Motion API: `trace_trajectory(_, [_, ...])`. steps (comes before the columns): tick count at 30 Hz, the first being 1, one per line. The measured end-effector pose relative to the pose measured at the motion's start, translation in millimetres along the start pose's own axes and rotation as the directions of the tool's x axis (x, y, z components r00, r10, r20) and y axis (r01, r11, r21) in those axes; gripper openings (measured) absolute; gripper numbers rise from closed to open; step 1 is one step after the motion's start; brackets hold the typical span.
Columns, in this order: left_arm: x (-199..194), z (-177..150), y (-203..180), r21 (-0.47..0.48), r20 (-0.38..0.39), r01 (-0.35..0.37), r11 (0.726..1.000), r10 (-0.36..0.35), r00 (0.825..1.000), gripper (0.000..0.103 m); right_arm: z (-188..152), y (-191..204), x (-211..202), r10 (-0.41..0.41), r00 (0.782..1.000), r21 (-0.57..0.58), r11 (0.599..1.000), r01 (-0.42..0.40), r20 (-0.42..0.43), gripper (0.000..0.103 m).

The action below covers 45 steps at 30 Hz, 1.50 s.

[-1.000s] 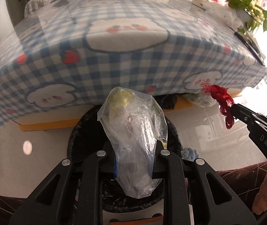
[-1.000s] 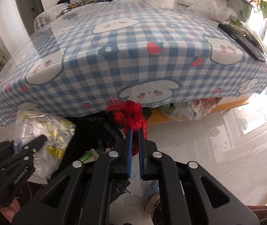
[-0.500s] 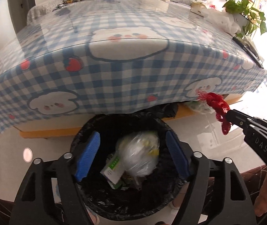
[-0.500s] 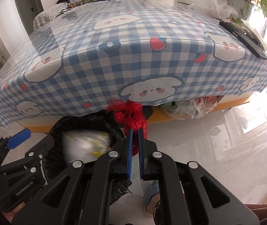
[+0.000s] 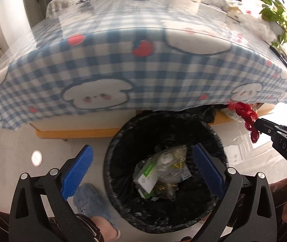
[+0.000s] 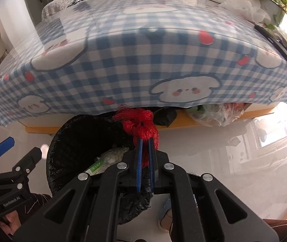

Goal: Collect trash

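Half-hidden trash bin [image 6: 73,141], right claw [image 6: 145,141] clamping red mesh [image 6: 141,123]

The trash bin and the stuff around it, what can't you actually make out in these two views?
- Trash bin: its near rim is cut off by the left gripper in the left wrist view, and the right gripper hides much of it in the right wrist view.
- Green-and-white box: print too small to read.
- Red mesh net: its lower end is hidden between the shut fingers.
- Bags under the table: contents blurred and shadowed by the tablecloth.
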<state>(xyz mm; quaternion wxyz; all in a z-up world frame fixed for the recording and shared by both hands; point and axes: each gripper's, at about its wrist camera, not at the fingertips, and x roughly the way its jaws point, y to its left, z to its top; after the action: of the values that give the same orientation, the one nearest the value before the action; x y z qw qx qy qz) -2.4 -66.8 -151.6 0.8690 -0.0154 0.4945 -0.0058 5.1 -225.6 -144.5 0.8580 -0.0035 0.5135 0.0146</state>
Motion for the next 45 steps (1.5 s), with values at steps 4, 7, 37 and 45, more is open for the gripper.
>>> trace_trajectory(4, [1.3, -3.3, 17.1, -0.022, -0.008, -0.016, 1.000, 0.016, 1.000, 0.097, -2.0, 17.4, 7.4, 0.006, 1.000, -0.029, 1.000, -0.006, -0.016, 0.005])
trace_trajectory(7, [-0.5, -3.1, 28.2, -0.038, -0.001, -0.031, 0.999, 0.031, 1.000, 0.097, -2.7, 31.4, 11.8, 0.021, 0.999, -0.048, 0.999, -0.023, -0.028, 0.005])
trace_trajectory(37, [-97.8, 28.1, 27.2, -0.060, 0.150, -0.004, 0.998, 0.013, 0.989, 0.097, 27.0, 31.3, -99.8, 0.031, 0.975, -0.052, 0.998, -0.020, 0.220, 0.093])
trace_trajectory(45, [-149.3, 23.2, 22.1, -0.046, 0.208, 0.009, 0.999, 0.001, 0.978, 0.097, 14.9, 29.3, -152.1, 0.041, 0.958, -0.047, 0.999, -0.029, 0.283, 0.095])
